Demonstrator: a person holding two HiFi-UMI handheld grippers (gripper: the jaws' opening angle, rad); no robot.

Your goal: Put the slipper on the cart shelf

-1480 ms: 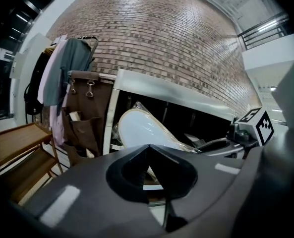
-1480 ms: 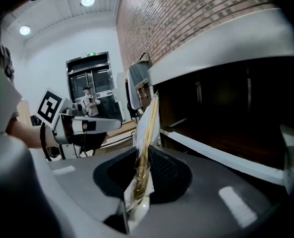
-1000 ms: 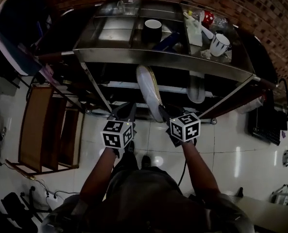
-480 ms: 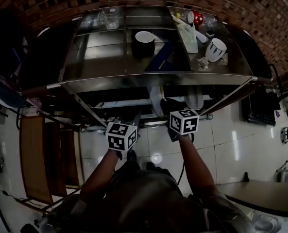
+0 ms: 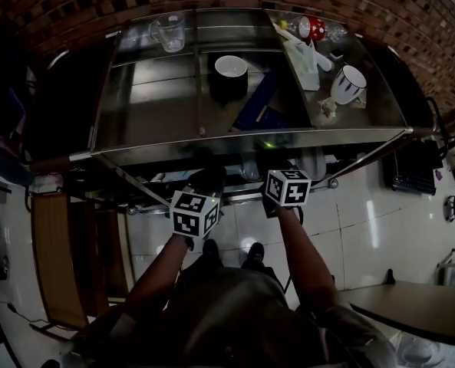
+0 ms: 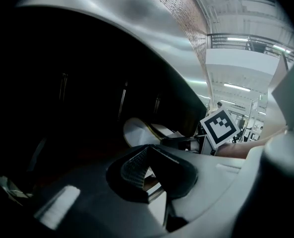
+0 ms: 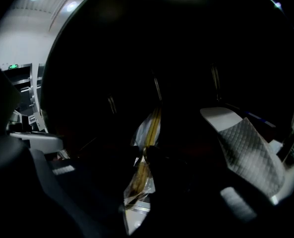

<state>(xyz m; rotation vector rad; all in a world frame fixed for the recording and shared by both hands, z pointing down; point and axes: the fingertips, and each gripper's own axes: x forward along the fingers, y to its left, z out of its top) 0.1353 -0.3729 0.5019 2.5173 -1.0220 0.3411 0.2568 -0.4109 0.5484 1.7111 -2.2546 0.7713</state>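
Observation:
The slipper (image 7: 147, 133), white with a yellow edge and wrapped in clear plastic, stands on edge between the jaws of my right gripper (image 7: 147, 156). The pads still touch it while the jaws are opening. In the head view this gripper reaches under the steel cart's top (image 5: 250, 139), where only a pale bit of the slipper (image 5: 248, 165) shows. The left gripper view shows the same slipper (image 6: 137, 132) lying in the dark lower shelf. My left gripper (image 6: 147, 151) is shut and empty, just to the slipper's left.
A second slipper (image 7: 242, 144) with a quilted insole lies to the right on the lower shelf. The cart top carries a black cup (image 5: 230, 69), a glass mug (image 5: 168, 31), a white mug (image 5: 347, 83) and a red item (image 5: 317, 27). A wooden frame (image 5: 54, 259) stands at the left.
Both grippers have moved forward under the cart's top. The slipper, which stood in plain sight in front of the cart, is now mostly hidden on the lower shelf.

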